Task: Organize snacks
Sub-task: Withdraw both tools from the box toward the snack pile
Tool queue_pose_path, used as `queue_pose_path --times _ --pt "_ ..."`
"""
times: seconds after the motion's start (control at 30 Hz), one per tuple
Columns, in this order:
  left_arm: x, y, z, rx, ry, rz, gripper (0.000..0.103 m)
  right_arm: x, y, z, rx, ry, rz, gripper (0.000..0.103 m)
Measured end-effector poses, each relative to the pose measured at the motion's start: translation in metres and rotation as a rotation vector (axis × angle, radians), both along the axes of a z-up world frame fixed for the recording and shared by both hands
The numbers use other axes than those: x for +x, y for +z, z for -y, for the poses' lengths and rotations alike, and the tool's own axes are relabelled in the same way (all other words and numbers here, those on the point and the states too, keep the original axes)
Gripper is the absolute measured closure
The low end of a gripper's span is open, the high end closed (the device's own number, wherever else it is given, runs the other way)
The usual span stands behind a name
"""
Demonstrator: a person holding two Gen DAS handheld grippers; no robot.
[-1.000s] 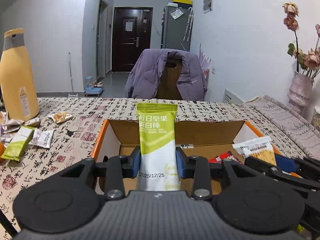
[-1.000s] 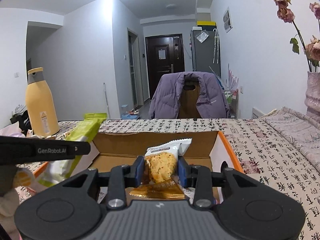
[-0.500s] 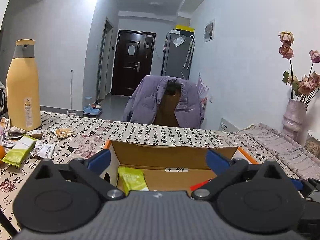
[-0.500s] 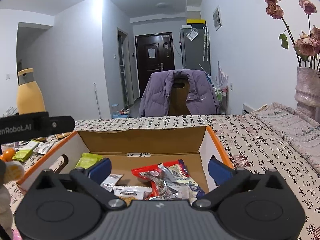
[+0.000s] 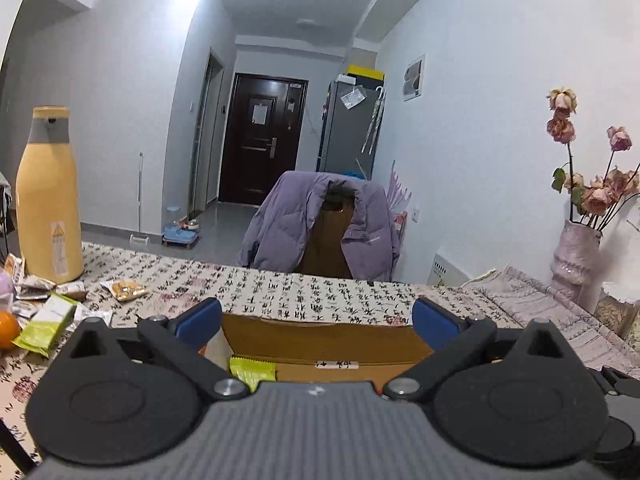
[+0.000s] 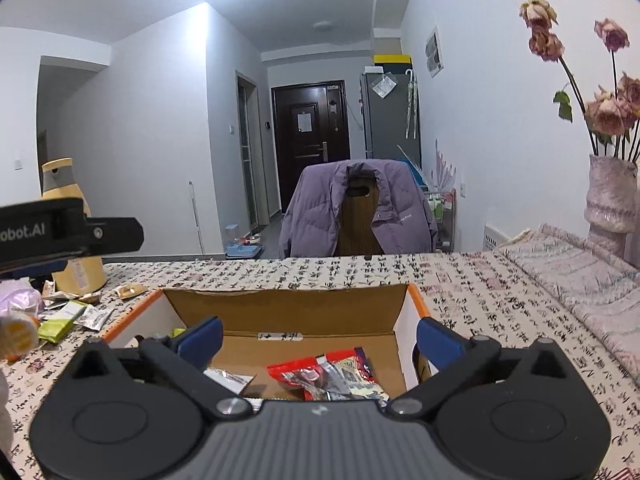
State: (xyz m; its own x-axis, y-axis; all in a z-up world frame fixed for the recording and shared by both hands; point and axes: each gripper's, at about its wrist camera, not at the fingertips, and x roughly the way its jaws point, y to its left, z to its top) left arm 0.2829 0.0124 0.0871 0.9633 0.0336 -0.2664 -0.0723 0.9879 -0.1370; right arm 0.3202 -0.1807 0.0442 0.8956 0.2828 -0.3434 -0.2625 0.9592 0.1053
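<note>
An open cardboard box [image 5: 320,338] [image 6: 280,308] with orange edges sits on the patterned tablecloth. My left gripper [image 5: 318,320] hangs above its near side, open and empty; a green snack bar [image 5: 252,370] lies in the box below it. My right gripper [image 6: 320,334] is open and empty over the box too, above a red packet [image 6: 320,374] and a silver packet [image 6: 230,378]. Loose snacks [image 5: 44,322] [image 6: 72,316] lie on the table to the left. The left gripper's body [image 6: 68,234] shows at the left edge of the right wrist view.
A tall yellow bottle [image 5: 48,196] [image 6: 76,256] stands at the back left beside an orange [image 5: 8,330]. A vase of dried roses [image 5: 576,256] [image 6: 612,200] stands at the right. A chair with a purple jacket [image 5: 320,224] is behind the table.
Both grippers opened and let go: the green bar and the orange-filled packet dropped into the box. The left gripper has risen and tilted up; the right has barely moved.
</note>
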Motion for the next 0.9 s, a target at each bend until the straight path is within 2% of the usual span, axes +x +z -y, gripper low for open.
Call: queue_pose_path --times 0.23,0.6,0.9 --pt "-0.029 0.008 0.000 0.002 0.014 0.006 0.000 -0.027 0.015 0.006 0.004 -0.001 0.021 0.000" --pt "-0.088 0.006 0.002 0.014 0.016 0.006 0.000 -0.082 0.017 0.024 0.010 0.002 0.021 0.000" --pt "-0.132 -0.015 -0.009 0.021 0.001 -0.035 0.000 -0.122 0.003 0.043 -0.016 0.011 0.000 0.000"
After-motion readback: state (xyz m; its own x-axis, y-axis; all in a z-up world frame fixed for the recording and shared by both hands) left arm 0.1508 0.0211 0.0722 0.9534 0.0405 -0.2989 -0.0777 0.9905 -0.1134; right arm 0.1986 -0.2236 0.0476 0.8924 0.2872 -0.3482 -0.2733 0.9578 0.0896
